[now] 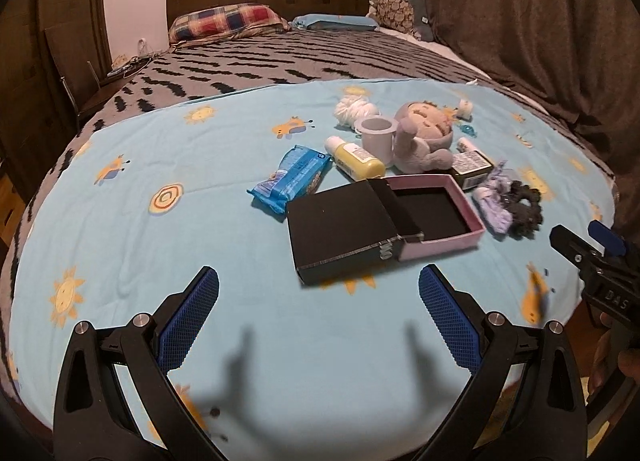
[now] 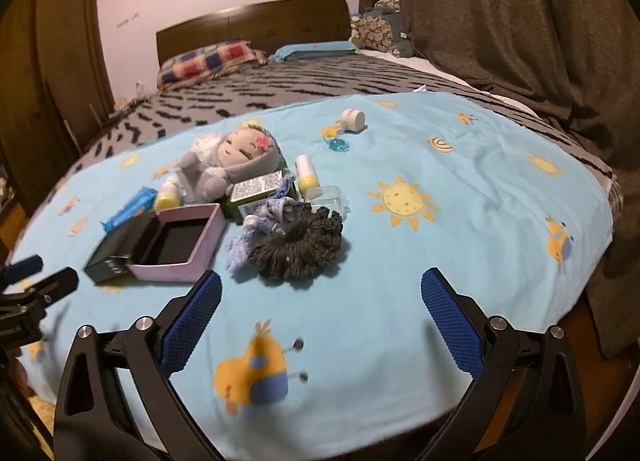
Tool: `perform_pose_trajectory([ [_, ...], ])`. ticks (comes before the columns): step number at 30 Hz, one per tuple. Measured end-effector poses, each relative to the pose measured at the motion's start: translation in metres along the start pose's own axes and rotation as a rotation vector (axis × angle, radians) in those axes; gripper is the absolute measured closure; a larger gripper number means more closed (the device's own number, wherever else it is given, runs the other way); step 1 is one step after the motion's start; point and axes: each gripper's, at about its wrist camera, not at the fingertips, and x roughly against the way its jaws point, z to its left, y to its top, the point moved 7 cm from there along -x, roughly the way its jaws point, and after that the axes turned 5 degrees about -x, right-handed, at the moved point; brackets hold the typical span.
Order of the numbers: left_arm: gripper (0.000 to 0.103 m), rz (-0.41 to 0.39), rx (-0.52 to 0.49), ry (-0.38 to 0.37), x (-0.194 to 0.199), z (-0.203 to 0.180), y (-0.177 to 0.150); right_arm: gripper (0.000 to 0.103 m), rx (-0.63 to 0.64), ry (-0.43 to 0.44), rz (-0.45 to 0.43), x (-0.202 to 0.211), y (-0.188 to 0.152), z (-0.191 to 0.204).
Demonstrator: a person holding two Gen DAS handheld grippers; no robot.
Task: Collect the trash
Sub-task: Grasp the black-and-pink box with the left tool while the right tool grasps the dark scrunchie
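Still short of any pickup, I hold the left gripper (image 1: 319, 293) and right gripper (image 2: 321, 293) spread, empty, above the blanket (image 1: 120, 221). Blue wrapper (image 1: 290, 179) lies centre frame beside the box (image 1: 384, 221); next I must reach it.

sheet (image 1: 120, 189): light blue, yellow suns | box (image 1: 440, 221): pink, black inside | wrapper (image 1: 292, 181): blue

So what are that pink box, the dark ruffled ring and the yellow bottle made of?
The pink box looks like matte cardboard: flat straight walls, sharp corners and a dark lining. The dark ruffled ring seems to be gathered fabric, probably a hair scrunchie, soft and crinkled with no shine. The yellow bottle looks like smooth plastic with a white cap and a label.
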Motion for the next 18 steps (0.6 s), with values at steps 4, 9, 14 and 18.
perform_pose_trajectory([
  [4,0.008,0.015,-0.006,-0.029,-0.011,-0.005,0.003,0.021,-0.055,0.046,0.029,-0.018,0.002,-0.005],
  [9,0.008,0.031,-0.025,-0.032,-0.025,-0.011,0.007,0.025,-0.076,0.074,0.050,-0.034,0.005,-0.006],
  [14,0.008,0.026,0.045,-0.056,-0.033,-0.001,0.018,0.039,-0.055,0.105,0.068,-0.044,0.006,0.001],
  [18,0.008,0.042,0.037,-0.038,-0.044,-0.001,0.026,0.073,-0.012,0.139,0.082,-0.050,0.008,0.013],
])
